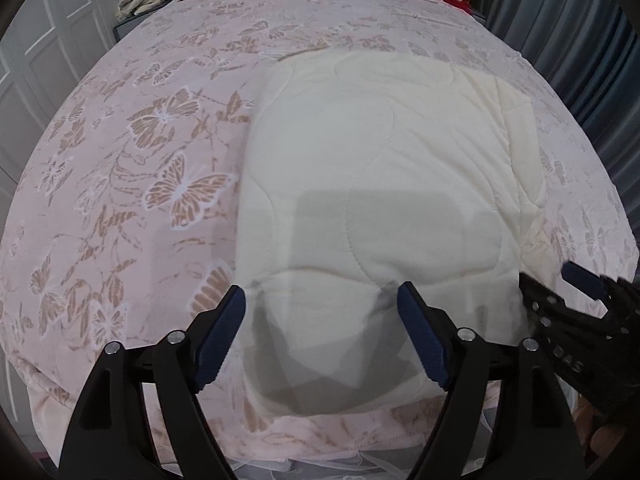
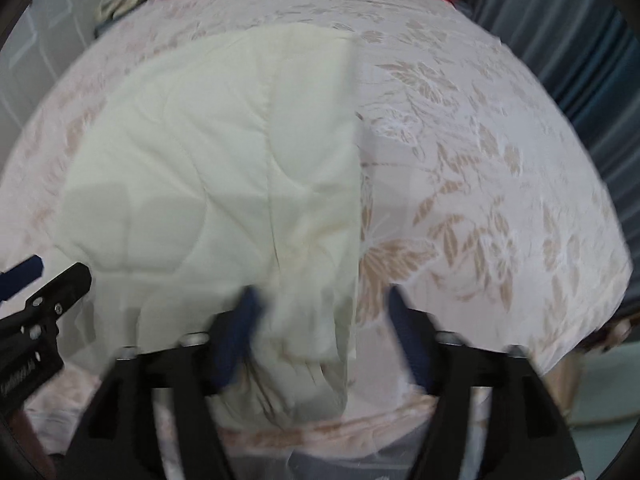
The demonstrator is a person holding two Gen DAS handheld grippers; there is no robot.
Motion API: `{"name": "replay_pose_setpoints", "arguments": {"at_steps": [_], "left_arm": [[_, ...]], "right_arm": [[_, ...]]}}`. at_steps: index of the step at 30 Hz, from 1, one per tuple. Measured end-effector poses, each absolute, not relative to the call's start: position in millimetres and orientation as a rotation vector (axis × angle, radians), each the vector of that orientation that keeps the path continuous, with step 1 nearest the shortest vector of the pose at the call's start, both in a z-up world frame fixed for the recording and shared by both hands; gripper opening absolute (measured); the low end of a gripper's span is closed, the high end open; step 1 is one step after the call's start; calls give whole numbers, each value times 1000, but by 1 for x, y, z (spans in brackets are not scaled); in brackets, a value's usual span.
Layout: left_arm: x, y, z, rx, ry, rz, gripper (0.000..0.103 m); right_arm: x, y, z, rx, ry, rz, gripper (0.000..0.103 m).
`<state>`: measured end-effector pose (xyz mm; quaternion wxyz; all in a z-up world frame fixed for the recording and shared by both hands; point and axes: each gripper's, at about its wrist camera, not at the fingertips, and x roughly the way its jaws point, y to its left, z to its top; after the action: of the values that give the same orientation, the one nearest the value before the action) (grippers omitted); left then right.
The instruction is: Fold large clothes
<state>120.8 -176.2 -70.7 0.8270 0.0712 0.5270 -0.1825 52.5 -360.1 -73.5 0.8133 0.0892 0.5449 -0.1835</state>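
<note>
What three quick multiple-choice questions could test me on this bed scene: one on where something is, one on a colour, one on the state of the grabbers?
1. Where does the folded quilt lie?
A. on the floor
B. on the butterfly bedspread
C. over a chair

2. What colour is the quilt?
A. cream
B. navy
C. green

3. How does the left gripper stand?
A. shut on the quilt
B. shut on nothing
C. open, above the quilt's near edge

Answers:
1 B: the patterned spread shows on all sides of the quilt.
2 A: it is pale cream in both views.
3 C: its blue pads stand wide apart, pressing on nothing. The right gripper is open too.
</note>
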Motion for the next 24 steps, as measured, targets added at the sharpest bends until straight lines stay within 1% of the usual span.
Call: {"name": "replay_pose_setpoints", "arguments": {"at_steps": [1,6,9,11,12,17,21,23,24], "left_arm": [[122,-170,-67,134,1118,-383,88],[132,-150,-64,46,1147,-379,93],[144,-143,-78,-15,1212,-394,94],[152,-143,-90,-43,1253,-410,95],[155,-143,-96,-56,1268,-417,98],[172,-149,-120,-162,1312,-522,98],[180,-154,-128,-163,1314,-547,98],[181,-156,-122,-144,1312,-560,92],[180,-157,-117,-124,1303,-569,85]], "right_arm": [[47,-365,-73,229,1164,-374,76],[30,-377,-85,409,1185,-319,79],[33,-377,-97,468,1196,-299,80],[38,-376,-104,473,1206,-295,83],[42,-376,-107,473,1211,-292,84],[55,-387,-126,523,1211,-257,92],[60,-398,-139,632,1188,-193,92],[62,-399,-139,660,1175,-158,77],[64,-395,-133,638,1165,-151,69]]}}
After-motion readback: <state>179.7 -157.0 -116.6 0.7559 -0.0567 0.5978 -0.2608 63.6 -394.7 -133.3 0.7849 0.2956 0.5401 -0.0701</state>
